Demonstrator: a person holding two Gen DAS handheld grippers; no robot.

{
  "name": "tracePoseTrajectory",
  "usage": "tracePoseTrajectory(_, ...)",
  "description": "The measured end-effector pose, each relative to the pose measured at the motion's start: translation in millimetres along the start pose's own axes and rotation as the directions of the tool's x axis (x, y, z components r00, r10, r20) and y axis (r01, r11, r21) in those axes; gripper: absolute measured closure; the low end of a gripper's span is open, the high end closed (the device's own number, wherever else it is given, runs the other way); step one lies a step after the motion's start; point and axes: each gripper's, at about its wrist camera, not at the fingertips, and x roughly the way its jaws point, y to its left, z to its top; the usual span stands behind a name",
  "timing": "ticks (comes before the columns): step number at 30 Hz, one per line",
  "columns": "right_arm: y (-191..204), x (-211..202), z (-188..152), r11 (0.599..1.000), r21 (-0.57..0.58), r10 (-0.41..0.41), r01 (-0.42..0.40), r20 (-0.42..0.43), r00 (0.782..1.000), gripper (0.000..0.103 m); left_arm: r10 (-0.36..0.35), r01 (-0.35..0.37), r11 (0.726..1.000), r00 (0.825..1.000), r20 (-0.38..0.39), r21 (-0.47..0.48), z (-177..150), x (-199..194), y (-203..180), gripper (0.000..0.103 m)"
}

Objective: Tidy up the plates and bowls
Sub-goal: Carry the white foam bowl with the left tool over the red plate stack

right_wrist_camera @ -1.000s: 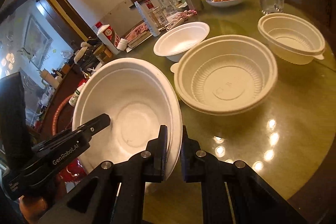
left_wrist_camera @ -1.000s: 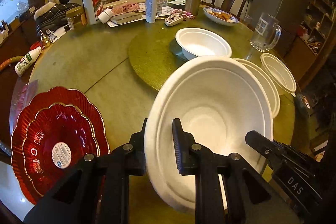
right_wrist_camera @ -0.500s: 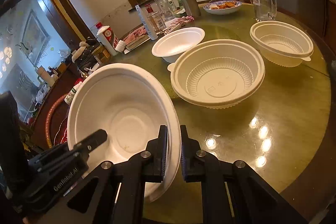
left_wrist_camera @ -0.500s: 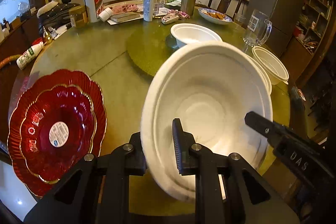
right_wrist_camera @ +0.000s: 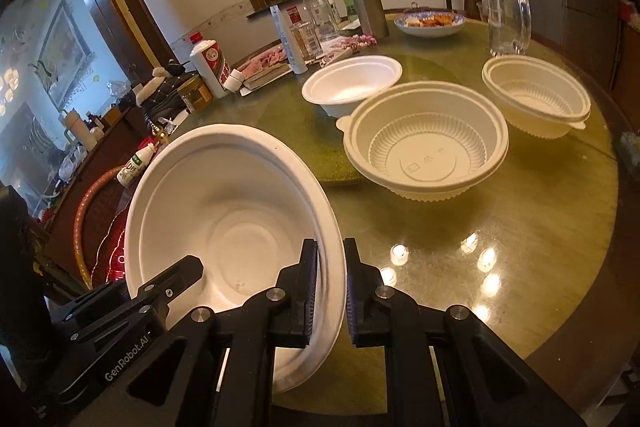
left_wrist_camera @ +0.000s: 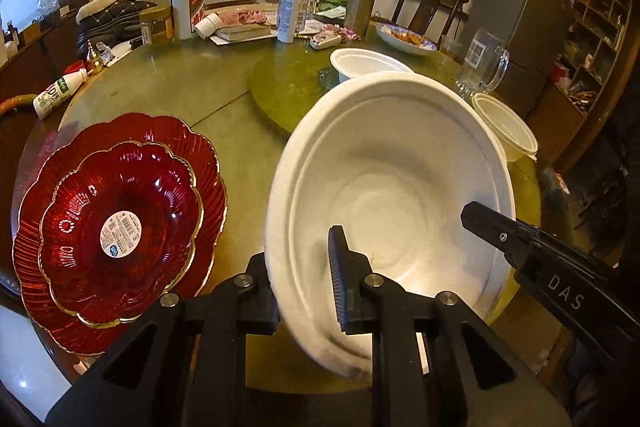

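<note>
While both grippers hold it off the round table point(right_wrist_camera: 560, 247), one large white bowl point(left_wrist_camera: 392, 187) hangs tilted, its hollow turned toward the cameras. Counted with the large white bowl as landmark: four pale bowls in all, this one in the air and three on the table beyond it. Just behind its far rim stands a ribbed plastic bowl point(right_wrist_camera: 424, 143), behind that a smaller smooth white bowl point(right_wrist_camera: 352, 83), and well off to the right a second ribbed plastic bowl point(right_wrist_camera: 536, 99). Two red plates point(left_wrist_camera: 120, 227) lie stacked to the bowl's left, the smaller on the larger, a round label at its middle. One glass mug point(left_wrist_camera: 480, 63) stands beyond the bowl to the right, and one dish of food point(left_wrist_camera: 404, 39) farther back. The left gripper point(left_wrist_camera: 302, 279) pinches the bowl's near left rim, one finger under the outside and one inside the hollow. The right gripper point(right_wrist_camera: 330, 291) has the bowl's right rim between its two fingers, which stand nearly together on the thin edge; a narrow gap shows by the outer pad, so I cannot tell how firmly it presses
</note>
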Motion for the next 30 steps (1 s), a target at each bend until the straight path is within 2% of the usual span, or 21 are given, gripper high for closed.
tracePoseTrajectory(7,26.4,-13.3,-1.9,0.998,-0.052,-0.036,0.038,0.038,0.999,0.089,-0.04,0.042,0.999,0.998,0.041,-0.033,-3.2,-17.2,20.3,0.086)
tracePoseTrajectory(12,60.9,-14.6,-5.6,0.992,-0.121,-0.037,0.045,0.063,0.997,0.088,-0.046,0.054,0.995,0.995,0.094,-0.078,-9.1,-35.5,47.9,0.086)
tracePoseTrajectory(22,128.8,-2.5,-8.7,0.975,-0.223,0.003,0.013,0.071,0.997,0.088,-0.007,0.032,0.987,0.989,0.15,-0.16,-11.8,-57.7,107.2,0.086)
tracePoseTrajectory(30,171.8,19.0,-3.8,0.965,-0.259,0.055,-0.043,0.039,0.998,0.088,0.051,-0.024,0.978,0.991,0.127,-0.208,-10.8,-60.3,145.3,0.086)
